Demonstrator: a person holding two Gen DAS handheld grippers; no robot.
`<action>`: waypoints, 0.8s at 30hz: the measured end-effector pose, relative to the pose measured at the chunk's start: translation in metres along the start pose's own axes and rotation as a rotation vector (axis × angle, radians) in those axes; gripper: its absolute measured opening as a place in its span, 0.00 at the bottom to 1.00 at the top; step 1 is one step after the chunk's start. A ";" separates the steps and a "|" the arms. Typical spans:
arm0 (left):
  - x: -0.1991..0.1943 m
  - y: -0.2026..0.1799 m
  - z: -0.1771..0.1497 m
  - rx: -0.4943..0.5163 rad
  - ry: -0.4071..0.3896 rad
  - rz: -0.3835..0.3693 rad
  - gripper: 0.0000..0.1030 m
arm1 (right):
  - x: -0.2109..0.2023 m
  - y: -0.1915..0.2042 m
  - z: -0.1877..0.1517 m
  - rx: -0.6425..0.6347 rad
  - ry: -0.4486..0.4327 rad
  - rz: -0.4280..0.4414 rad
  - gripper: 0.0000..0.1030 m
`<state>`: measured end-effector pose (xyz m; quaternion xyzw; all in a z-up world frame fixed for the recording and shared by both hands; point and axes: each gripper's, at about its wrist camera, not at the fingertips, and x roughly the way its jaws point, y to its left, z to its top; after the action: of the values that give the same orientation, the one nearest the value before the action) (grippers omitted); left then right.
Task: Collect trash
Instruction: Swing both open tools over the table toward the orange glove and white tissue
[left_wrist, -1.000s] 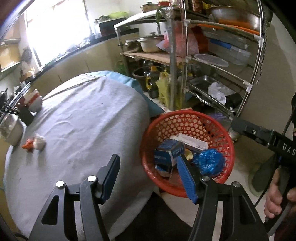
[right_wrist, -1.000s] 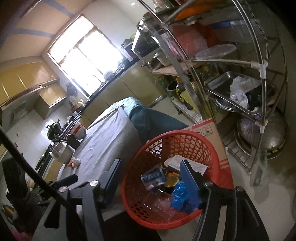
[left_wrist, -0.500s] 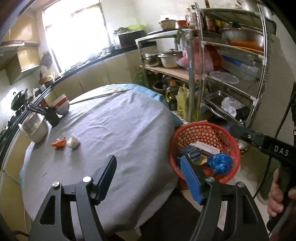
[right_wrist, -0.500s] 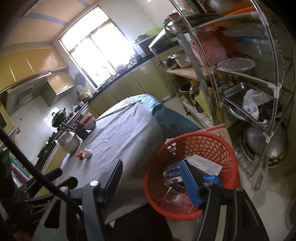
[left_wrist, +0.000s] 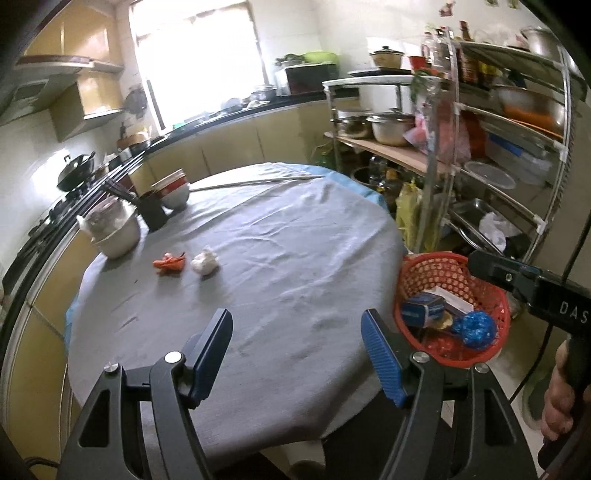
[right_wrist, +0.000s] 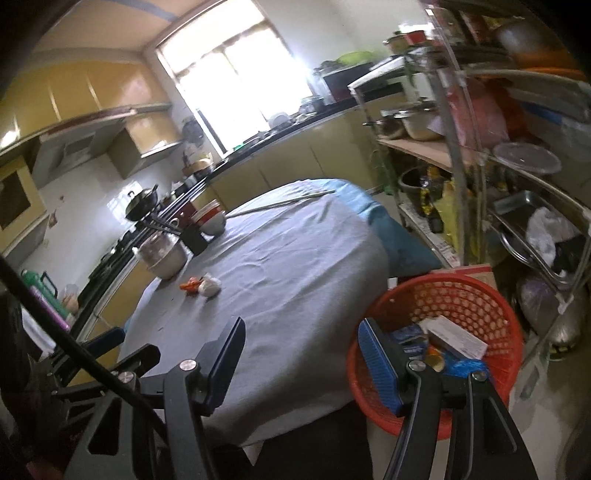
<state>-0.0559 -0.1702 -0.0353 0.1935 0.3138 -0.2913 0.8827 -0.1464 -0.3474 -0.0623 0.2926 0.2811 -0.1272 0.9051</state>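
Note:
A crumpled white paper wad (left_wrist: 205, 261) (right_wrist: 210, 286) and an orange scrap (left_wrist: 169, 263) (right_wrist: 190, 284) lie side by side on the grey tablecloth (left_wrist: 280, 258) (right_wrist: 288, 273), far side left. A red mesh basket (left_wrist: 424, 267) (right_wrist: 465, 291) stands off the table's right edge, holding a blue box, a white carton and a blue plastic ball (left_wrist: 474, 329). My left gripper (left_wrist: 297, 341) hangs open over the near table edge, nothing between its blue pads. My right gripper (right_wrist: 299, 350) is open too, empty, between table and basket; its black body (left_wrist: 532, 291) shows at the right.
A lidded metal pot (left_wrist: 114, 232), a black holder with chopsticks (left_wrist: 151, 212) and stacked bowls (left_wrist: 173, 190) stand at the table's far left. A metal rack (left_wrist: 498, 158) full of pots and trays stands right of the basket. Long sticks (left_wrist: 258, 181) lie at the far edge.
Both grippers have pulled back and risen away from the basket, swinging left toward the table. The basket has shrunk to the right; the whole table and the two scraps now show.

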 end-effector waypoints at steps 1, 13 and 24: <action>0.000 0.004 -0.001 -0.009 0.000 0.003 0.71 | 0.003 0.006 0.000 -0.010 0.005 0.004 0.66; 0.004 0.060 -0.020 -0.125 0.033 0.054 0.71 | 0.027 0.052 -0.004 -0.076 0.047 0.030 0.66; 0.011 0.100 -0.037 -0.199 0.058 0.092 0.71 | 0.046 0.086 -0.012 -0.129 0.091 0.051 0.66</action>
<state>-0.0018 -0.0789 -0.0536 0.1272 0.3574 -0.2121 0.9006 -0.0803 -0.2749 -0.0579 0.2465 0.3219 -0.0722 0.9113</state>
